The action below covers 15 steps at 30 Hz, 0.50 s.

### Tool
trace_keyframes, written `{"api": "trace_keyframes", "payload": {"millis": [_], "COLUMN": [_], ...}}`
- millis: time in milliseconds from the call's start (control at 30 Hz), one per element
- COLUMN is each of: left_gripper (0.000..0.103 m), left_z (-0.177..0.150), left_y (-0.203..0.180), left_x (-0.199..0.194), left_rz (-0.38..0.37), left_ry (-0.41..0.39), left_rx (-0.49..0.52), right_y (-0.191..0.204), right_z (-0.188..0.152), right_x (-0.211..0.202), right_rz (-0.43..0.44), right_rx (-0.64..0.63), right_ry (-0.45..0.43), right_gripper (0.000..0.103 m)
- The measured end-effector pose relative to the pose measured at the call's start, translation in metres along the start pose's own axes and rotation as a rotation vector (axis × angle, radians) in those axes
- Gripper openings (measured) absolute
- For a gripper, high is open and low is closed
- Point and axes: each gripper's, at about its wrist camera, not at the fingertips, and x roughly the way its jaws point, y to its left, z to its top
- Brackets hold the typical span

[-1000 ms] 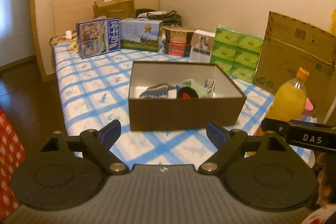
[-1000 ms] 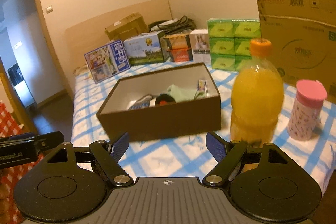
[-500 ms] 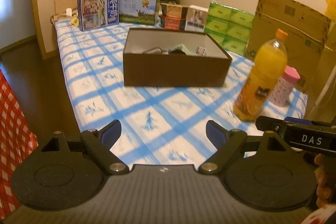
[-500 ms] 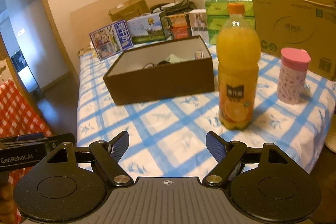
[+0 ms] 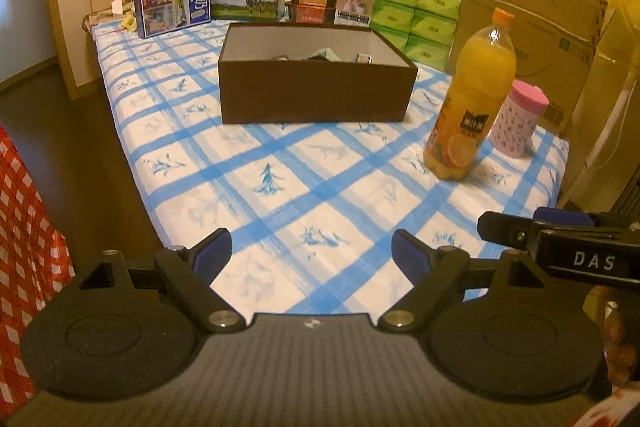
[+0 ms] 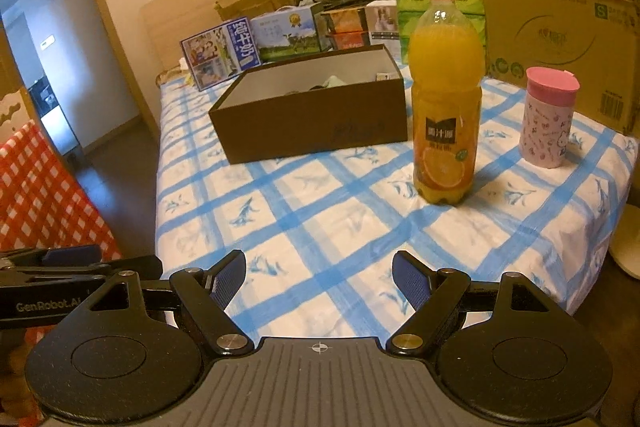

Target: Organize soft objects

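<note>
A dark brown open box (image 5: 316, 95) (image 6: 312, 123) stands in the middle of the blue-checked bed. Only the tops of soft items (image 5: 324, 55) (image 6: 334, 81) show over its rim; most of its contents are hidden by the near wall. My left gripper (image 5: 311, 253) hangs over the bed's near end, open and empty. Over the same near end my right gripper (image 6: 319, 273) is also open with nothing between its pads. Each gripper shows at the edge of the other's view, the right one (image 5: 560, 239) and the left one (image 6: 72, 267).
An orange juice bottle (image 5: 468, 99) (image 6: 446, 95) and a pink cup (image 5: 518, 119) (image 6: 548, 117) stand right of the box. Cartons, green tissue packs (image 5: 416, 15) and a large cardboard box (image 5: 528, 27) line the far side. A red checked cloth (image 6: 36, 187) lies left, off the bed.
Both grippers have drawn back from the box toward the bed's near end; the box looks smaller and farther, and more of the checked sheet shows. Both stayed open.
</note>
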Motion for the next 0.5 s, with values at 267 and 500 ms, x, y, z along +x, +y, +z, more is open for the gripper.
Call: {"api": "trace_keyframes", "payload": {"millis": [267,500], "left_gripper": [0.086,0.086], "left_z": [-0.01,-0.012], "left_y": [0.005,0.004], "left_x": [-0.002,-0.001], "left_rz": [0.024,0.03], "left_ry": [0.03,0.047], "left_rx": [0.004,0.002], "right_y": [-0.002,-0.006], "right_z": [-0.011,-0.013], "right_x": [0.0,0.002], "right_rz": [-0.004,-0.007], "right_rx": [-0.001,0.0], "right_ry": [0.019,0.031], "right_gripper": [0.08,0.08]}}
